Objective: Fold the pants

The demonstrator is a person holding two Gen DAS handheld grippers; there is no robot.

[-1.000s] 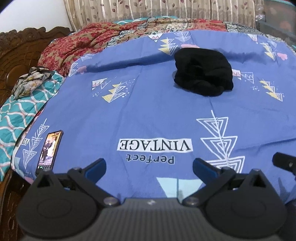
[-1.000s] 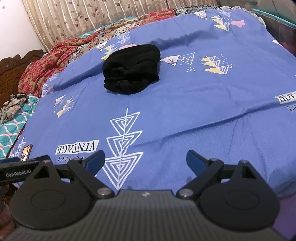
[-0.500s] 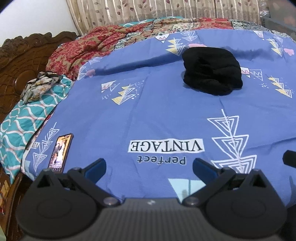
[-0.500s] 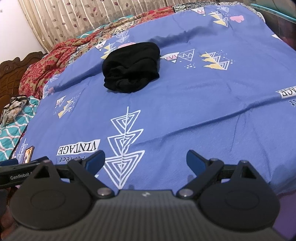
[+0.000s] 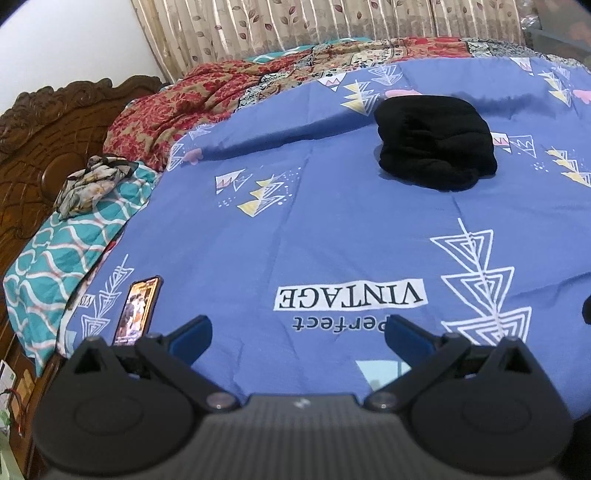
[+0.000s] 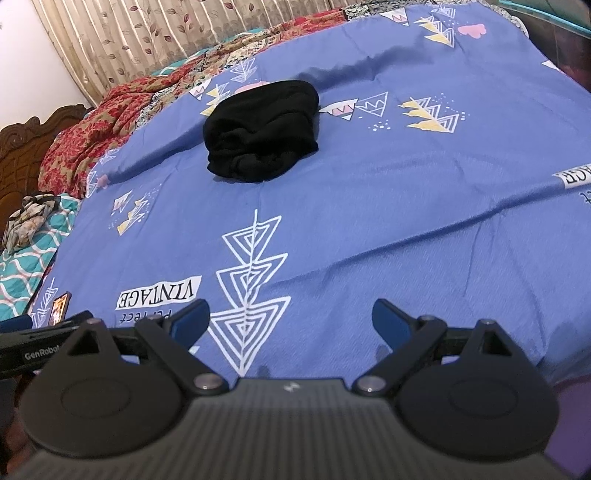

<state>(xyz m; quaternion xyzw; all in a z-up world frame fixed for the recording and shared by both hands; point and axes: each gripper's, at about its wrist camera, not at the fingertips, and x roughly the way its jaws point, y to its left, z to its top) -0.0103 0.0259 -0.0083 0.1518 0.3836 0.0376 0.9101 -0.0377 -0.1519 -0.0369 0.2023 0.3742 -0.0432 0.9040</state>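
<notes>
Black pants [image 5: 436, 142], 1 bundled heap, mid-bed on blue printed bedsheet [image 5: 332, 229]. Left tongs [image 5: 297, 332] and right tongs [image 6: 291, 319]: both spread wide, empty, well short of pants. Smartphone [image 5: 137, 310] at sheet's left edge.

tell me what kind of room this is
Most likely a bedroom: a bed under a blue patterned cotton bedsheet, a carved dark wooden headboard at its end, and beige leaf-print curtains behind.
</notes>
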